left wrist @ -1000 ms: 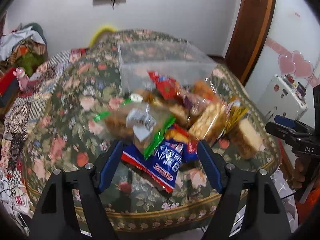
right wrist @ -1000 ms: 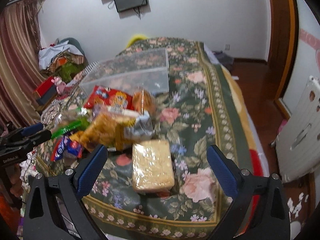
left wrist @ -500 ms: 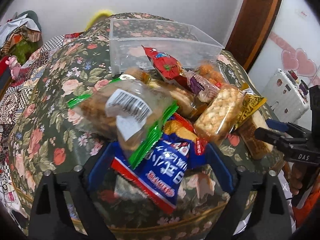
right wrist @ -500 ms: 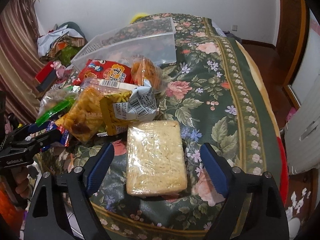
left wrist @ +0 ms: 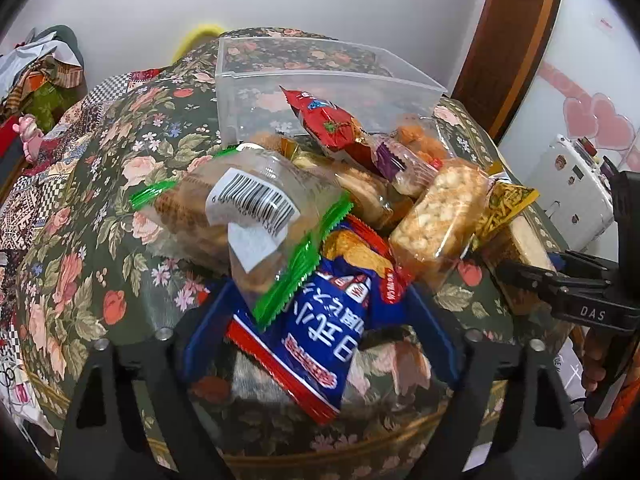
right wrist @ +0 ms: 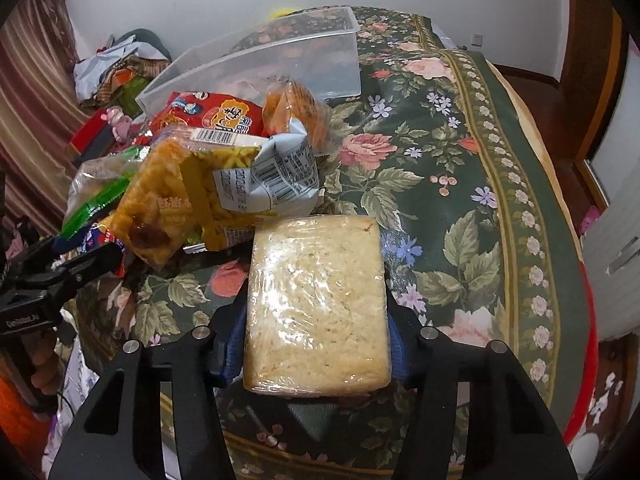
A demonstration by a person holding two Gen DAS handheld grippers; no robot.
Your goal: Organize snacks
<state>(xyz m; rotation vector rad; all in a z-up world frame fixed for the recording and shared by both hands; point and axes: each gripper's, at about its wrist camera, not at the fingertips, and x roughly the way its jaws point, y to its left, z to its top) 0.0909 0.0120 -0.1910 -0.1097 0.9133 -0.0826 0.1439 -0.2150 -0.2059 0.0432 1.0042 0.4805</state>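
My right tongs (right wrist: 316,344) just closed onto wrapped pale cake block (right wrist: 318,304). My left tongs (left wrist: 320,340) wide, narrowing, straddle blue packet (left wrist: 320,340), Chinese print. "DAS" on right tongs.

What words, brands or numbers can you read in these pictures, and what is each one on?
"DAS": right gripper body, left wrist view.
"GanlaboLAI", roughly; small: left gripper body, right wrist view.
Blue snack packet: large Chinese characters, upside down, not legible to me.
Barcode label digits: too blurred.
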